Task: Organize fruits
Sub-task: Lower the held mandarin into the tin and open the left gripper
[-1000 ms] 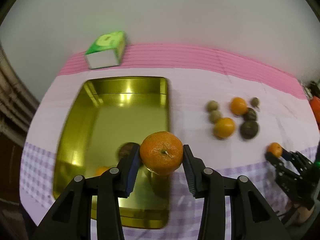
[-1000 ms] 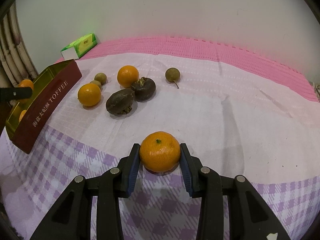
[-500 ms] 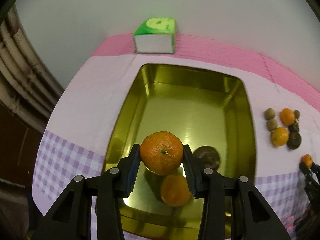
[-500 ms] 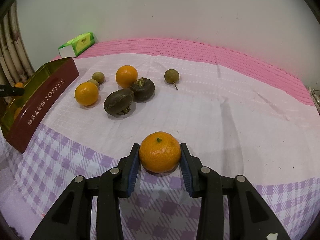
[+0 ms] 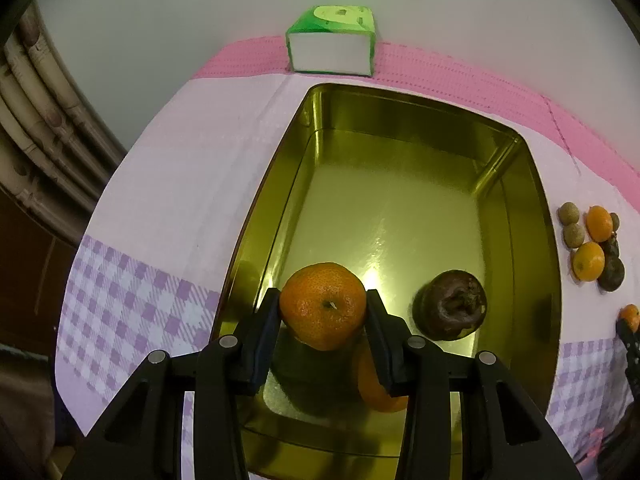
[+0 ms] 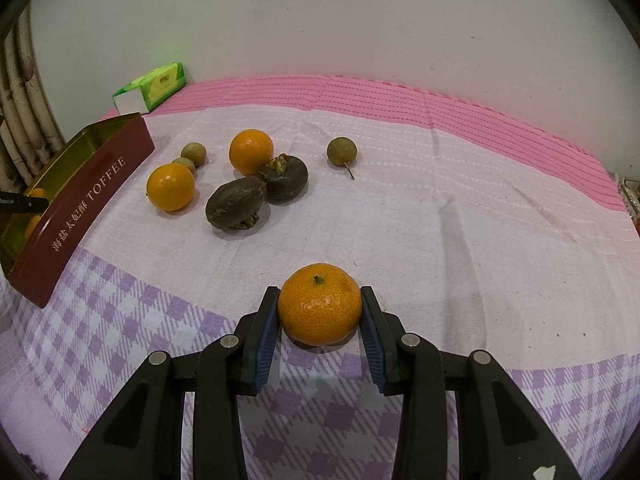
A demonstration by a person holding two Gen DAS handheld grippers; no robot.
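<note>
Left wrist view shows my left gripper (image 5: 322, 334) clamped on a mandarin (image 5: 322, 305) over the near end of the tin (image 5: 400, 108), both pads pressed to its sides. Below it in the tin lie 1 more mandarin (image 5: 374, 388), partly hidden behind my right-hand finger, and 1 dark fruit (image 5: 450, 305). The step, as I judge it, is to set this one down: I should lower until it sits on the bare floor to the left of the mandarin below, then open slowly so it does not roll or knock the others. I cannot tell how far it hangs above the floor. The held mandarin is nearly round, slightly flattened, with its stem scar facing my camera, so its short axis runs toward me and the pads grip across its wide middle. My right gripper (image 6: 320, 334) is closed on a second mandarin (image 6: 319, 304) on the cloth (image 6: 440, 240), stem up and tipped slightly away, well apart from the tin, which in this view sits at far left. Near the tin wait 2 oranges (image 6: 251, 151), 2 dark fruits (image 6: 236, 208) and 3 small green-brown ones (image 6: 341, 152).
</note>
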